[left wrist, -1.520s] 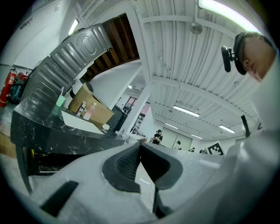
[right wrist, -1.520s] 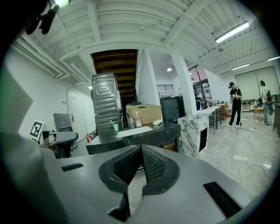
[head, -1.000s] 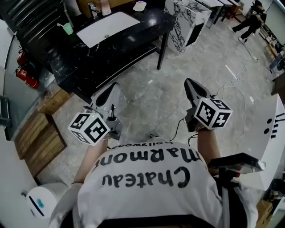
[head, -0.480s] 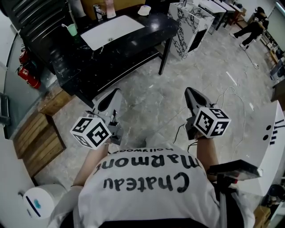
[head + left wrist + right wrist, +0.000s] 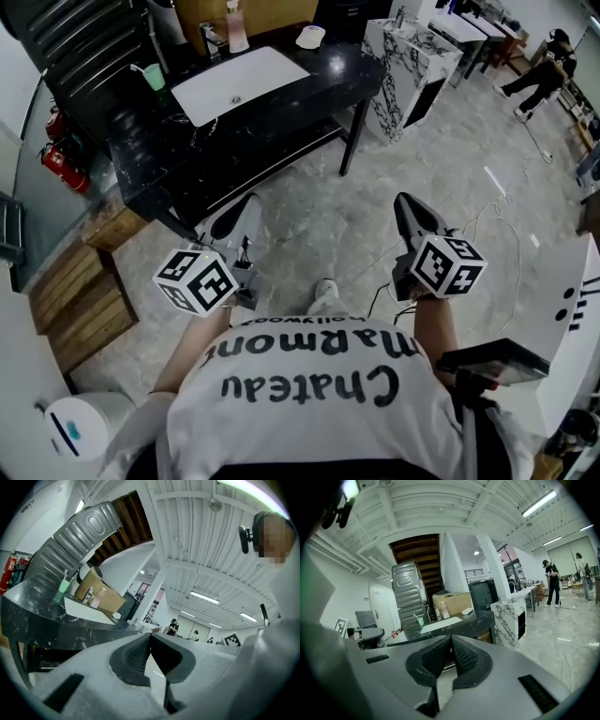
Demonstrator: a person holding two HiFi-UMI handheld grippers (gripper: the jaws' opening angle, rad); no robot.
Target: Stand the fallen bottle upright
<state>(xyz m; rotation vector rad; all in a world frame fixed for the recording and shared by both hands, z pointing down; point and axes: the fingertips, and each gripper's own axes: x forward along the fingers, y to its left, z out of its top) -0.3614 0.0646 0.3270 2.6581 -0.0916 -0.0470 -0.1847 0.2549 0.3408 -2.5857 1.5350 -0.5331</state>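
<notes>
A black marble counter (image 5: pixel 281 94) with a white sink basin (image 5: pixel 239 80) stands ahead across the floor. Behind the basin a pink pump bottle (image 5: pixel 236 28) is upright beside the faucet (image 5: pixel 212 37). A green cup (image 5: pixel 155 75) stands at the basin's left. I make out no bottle lying down. My left gripper (image 5: pixel 247 199) and my right gripper (image 5: pixel 401 199) hang over the floor short of the counter, both shut and holding nothing. In the right gripper view the shut jaws (image 5: pixel 451 637) point at the counter (image 5: pixel 459 619); the left gripper (image 5: pixel 150 634) faces its front edge.
A marble-patterned cabinet (image 5: pixel 405 52) stands right of the counter. Wooden crates (image 5: pixel 75 291), red fire extinguishers (image 5: pixel 58 159) and a white bin (image 5: pixel 89 422) line the left. A cable (image 5: pixel 487 211) lies on the floor. A white table (image 5: pixel 574 309) is at right; a person (image 5: pixel 542 67) stands far off.
The counter has drawn closer and lower in the head view as I walk toward it. Both grippers moved forward with me, still shut. A shoe now shows between them.
</notes>
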